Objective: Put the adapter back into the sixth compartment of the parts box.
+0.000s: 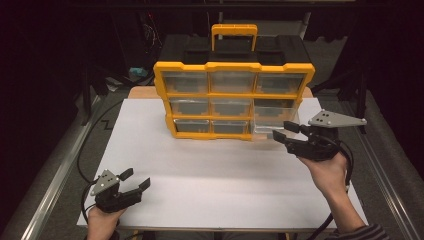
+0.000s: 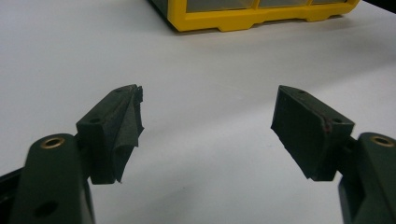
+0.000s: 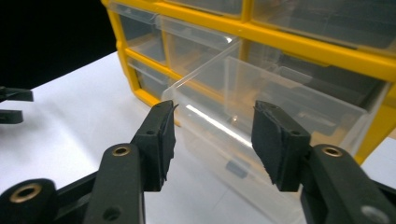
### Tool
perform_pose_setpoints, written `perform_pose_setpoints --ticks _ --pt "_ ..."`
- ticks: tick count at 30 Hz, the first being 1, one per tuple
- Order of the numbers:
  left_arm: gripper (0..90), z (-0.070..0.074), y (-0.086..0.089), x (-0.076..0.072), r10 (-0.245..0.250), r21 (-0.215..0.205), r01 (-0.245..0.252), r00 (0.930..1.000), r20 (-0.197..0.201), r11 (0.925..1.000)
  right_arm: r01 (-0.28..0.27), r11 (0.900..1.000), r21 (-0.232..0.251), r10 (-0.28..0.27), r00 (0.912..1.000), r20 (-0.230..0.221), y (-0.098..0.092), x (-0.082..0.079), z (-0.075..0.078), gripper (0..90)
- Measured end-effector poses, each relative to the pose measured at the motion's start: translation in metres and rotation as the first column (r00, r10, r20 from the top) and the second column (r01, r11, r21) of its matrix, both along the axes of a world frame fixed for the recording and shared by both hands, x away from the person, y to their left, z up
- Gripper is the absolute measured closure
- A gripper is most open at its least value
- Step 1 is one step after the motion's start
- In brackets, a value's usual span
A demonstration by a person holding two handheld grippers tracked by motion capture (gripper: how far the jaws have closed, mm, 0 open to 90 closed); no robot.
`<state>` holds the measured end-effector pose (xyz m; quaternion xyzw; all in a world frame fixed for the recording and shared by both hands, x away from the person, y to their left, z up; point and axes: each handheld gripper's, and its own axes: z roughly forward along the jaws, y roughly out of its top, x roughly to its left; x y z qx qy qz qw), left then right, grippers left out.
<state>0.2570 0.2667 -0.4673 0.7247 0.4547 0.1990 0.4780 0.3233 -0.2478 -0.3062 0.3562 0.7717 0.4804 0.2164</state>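
A yellow organiser (image 1: 234,67) with clear drawers and a black top stands at the back of the white table (image 1: 210,175). One clear drawer (image 1: 272,124) low in its right column is pulled out towards me. My right gripper (image 1: 285,131) hovers open just in front of that drawer's right front corner. In the right gripper view the jaws (image 3: 215,135) stand apart with the drawer (image 3: 280,102) close behind them, nothing held. My left gripper (image 1: 136,178) rests open near the table's front left corner, and in its own view the gripper (image 2: 208,121) is apart over bare table.
The organiser's yellow base (image 2: 252,18) lies far ahead of the left gripper. A yellow carry handle (image 1: 234,31) rises from the organiser's top. Cables (image 1: 85,150) trail off the table's left side. Metal rails (image 1: 55,175) run along both sides of the table.
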Motion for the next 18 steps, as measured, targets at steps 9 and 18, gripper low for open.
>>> perform_pose_setpoints --ticks 9,18 --pt "25.4 0.0 0.0 0.0 0.0 -0.001 0.0 1.0 -0.001 1.0 -0.022 1.0 0.002 0.022 0.9998 0.003 0.004 -0.013 -0.015 47.0" --pt "25.4 0.0 0.0 0.0 0.002 -0.002 -0.002 1.0 -0.001 1.0 -0.027 1.0 -0.005 0.027 0.9996 -0.007 0.001 -0.021 -0.038 44.6"
